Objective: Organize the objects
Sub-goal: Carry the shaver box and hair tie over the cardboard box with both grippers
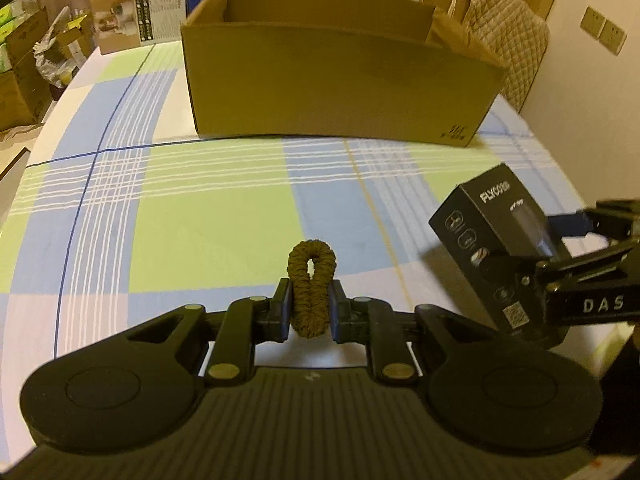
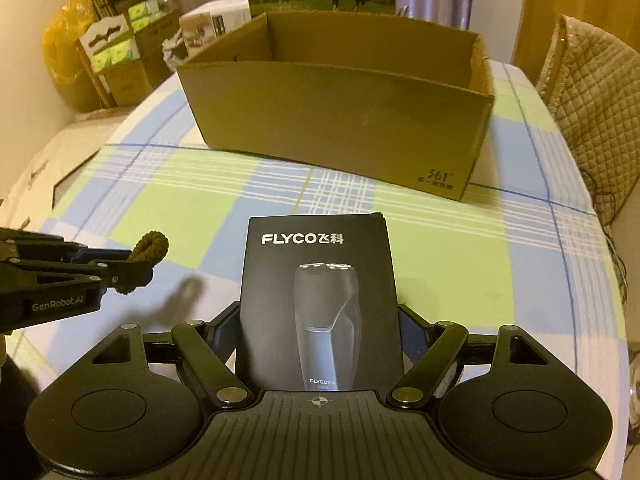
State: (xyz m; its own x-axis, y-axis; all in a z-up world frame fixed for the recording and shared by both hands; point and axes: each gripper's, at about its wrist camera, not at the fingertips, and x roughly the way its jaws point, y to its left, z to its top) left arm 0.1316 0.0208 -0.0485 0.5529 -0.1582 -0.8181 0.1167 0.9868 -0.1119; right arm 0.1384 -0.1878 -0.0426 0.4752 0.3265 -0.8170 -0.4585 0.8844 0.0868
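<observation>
Carrying looks like the step in hand: one brown hair scrunchie (image 1: 312, 288) pinched in the left gripper (image 1: 310, 307), one black Flyco shaver box (image 2: 320, 304) clamped in the right gripper (image 2: 320, 344), both above the checked tablecloth (image 1: 208, 216). Next, lift each over the near wall of the single open cardboard box (image 2: 340, 120).

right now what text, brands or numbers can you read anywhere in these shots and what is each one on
"FLYCO" with two Chinese characters: top of the black shaver box in the right gripper; repeated small near its bottom, the line beneath too small to read.
"361°": lower corner of the cardboard box; the characters under it are blurred.
"GenRobot.AI": side of the left gripper.
"DAS": side of the right gripper, left wrist view.
Carton print behind: too small.
</observation>
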